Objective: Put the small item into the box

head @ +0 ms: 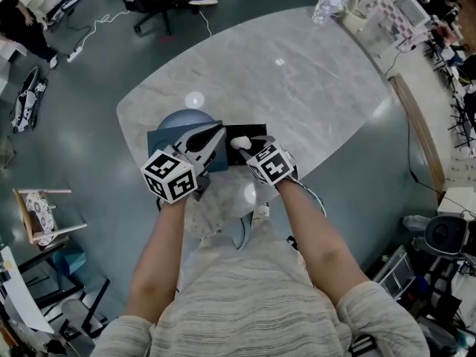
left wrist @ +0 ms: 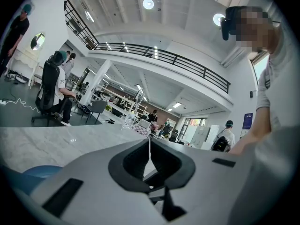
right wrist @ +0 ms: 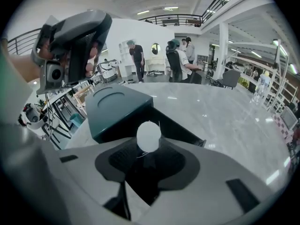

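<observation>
A small white ball (right wrist: 149,136) sits pinched between the pads of my right gripper (right wrist: 149,143), which is shut on it. The ball (head: 239,142) hangs over the near edge of the open black box (head: 251,133), whose dark inside (right wrist: 180,131) lies just beyond the jaws. A teal lid (right wrist: 117,106) lies to the box's left (head: 167,141). My left gripper (head: 214,135) hovers above that lid, tilted upward, and I see it in the right gripper view too (right wrist: 72,36). Its jaws (left wrist: 150,146) meet with only a hairline slit and nothing between them.
The box stands at the near edge of an oval marble table (head: 297,73). A water bottle (head: 326,6) stands at the table's far rim. An office chair (head: 149,2) and seated people are beyond the table; desks and gear crowd the right side.
</observation>
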`<state>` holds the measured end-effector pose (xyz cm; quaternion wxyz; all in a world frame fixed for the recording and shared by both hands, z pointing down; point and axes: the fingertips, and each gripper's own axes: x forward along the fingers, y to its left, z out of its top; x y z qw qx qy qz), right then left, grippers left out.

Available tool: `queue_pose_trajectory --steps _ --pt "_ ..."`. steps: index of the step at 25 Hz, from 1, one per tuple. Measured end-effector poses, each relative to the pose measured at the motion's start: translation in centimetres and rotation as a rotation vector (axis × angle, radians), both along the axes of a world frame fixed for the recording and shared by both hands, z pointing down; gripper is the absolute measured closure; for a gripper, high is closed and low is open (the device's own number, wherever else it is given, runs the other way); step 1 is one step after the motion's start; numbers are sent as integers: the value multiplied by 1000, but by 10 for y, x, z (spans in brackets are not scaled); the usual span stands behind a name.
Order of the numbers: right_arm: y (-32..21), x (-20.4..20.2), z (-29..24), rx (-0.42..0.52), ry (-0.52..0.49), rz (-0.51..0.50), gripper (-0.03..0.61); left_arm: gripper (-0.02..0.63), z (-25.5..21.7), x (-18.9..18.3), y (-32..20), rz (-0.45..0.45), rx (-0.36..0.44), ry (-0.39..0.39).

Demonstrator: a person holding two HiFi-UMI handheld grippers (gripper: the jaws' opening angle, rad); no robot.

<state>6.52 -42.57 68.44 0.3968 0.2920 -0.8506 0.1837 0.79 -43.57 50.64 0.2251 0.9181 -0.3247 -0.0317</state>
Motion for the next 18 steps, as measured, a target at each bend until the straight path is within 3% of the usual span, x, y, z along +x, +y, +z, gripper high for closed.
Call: queue_pose_trajectory --steps 18 --pt "-6 -10 1 41 93 -43 419 589 -5 -6 1 -3 6 7"
